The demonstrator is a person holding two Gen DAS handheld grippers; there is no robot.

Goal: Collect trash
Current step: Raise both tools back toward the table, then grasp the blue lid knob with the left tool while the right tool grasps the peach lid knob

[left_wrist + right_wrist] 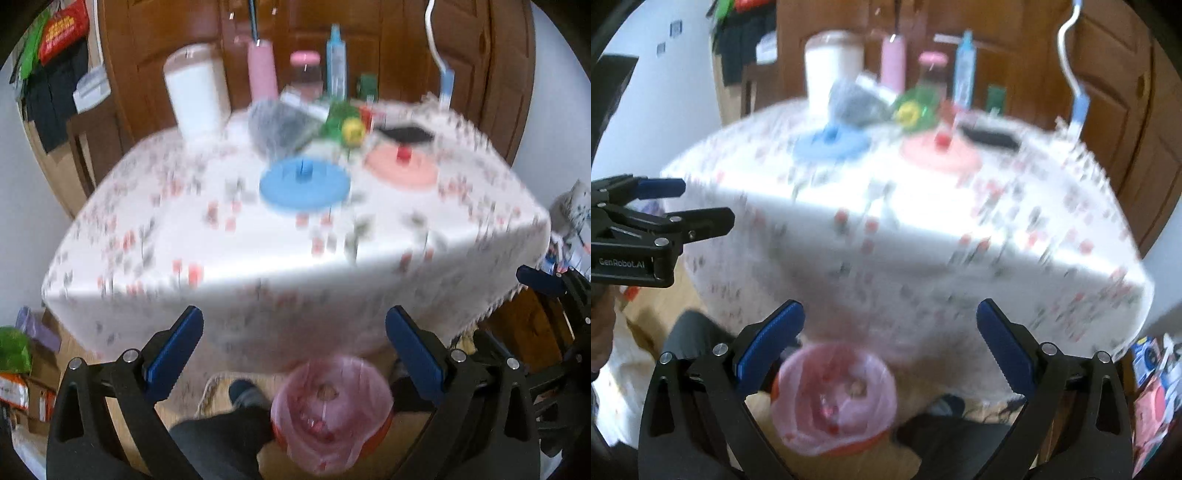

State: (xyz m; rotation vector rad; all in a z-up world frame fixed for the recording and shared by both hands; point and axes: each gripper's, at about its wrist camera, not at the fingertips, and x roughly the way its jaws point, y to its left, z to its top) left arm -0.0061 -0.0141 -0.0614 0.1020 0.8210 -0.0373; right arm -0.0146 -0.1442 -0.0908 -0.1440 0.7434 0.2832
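Observation:
A trash bin lined with a pink bag [330, 406] stands on the floor in front of the table; it also shows in the right wrist view [834, 397]. Small scraps lie inside it. My left gripper [295, 332] is open and empty, held above the bin before the table's front edge. My right gripper [890, 325] is open and empty, also above the bin. The left gripper shows from the side in the right wrist view [701, 206]. Both views are blurred. On the table sit a blue plate [304, 186] and a pink plate [400, 166], each with a small block.
The table has a floral white cloth [258, 236]. At its back stand a white jar [195, 92], pink tumbler [262, 70], pink-lidded jar [304, 72], blue bottle [336, 61], grey bag [280, 123], green wrapper with a yellow ball [351, 129] and a black phone [404, 133]. A person's leg [229, 424] is beside the bin.

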